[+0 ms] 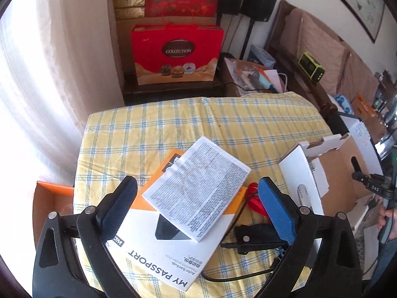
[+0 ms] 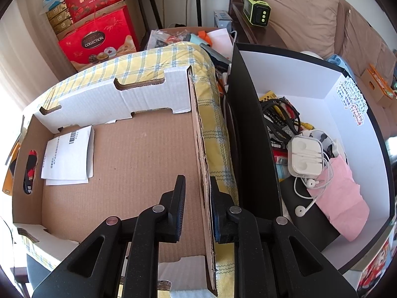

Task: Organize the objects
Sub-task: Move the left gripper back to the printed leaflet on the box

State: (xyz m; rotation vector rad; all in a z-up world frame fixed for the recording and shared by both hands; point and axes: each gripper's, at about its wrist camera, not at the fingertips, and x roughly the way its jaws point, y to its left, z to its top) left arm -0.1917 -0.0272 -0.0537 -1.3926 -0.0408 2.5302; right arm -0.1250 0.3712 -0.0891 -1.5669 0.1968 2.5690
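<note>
My left gripper (image 1: 197, 195) is open wide and hovers over a printed leaflet (image 1: 198, 186). The leaflet lies on a white and orange "My Passport" box (image 1: 158, 245) on the yellow checked cloth (image 1: 198, 124). A red item (image 1: 255, 200) and a black clip with a cable (image 1: 258, 234) lie by the right finger. My right gripper (image 2: 200, 206) has narrow jaws on either side of the right wall (image 2: 202, 154) of an open cardboard box (image 2: 139, 149). Its right pad rests against the wall and a slim gap shows at the left pad. Folded papers (image 2: 67, 156) lie inside that box.
A black-walled white box (image 2: 330, 114) to the right holds cables, white earphones in a case (image 2: 306, 156) and a pink pouch (image 2: 340, 198). Red gift bags (image 1: 176, 52) stand beyond the table, a sofa with cushions is at the right, and an orange box (image 1: 53, 193) sits at the table's left edge.
</note>
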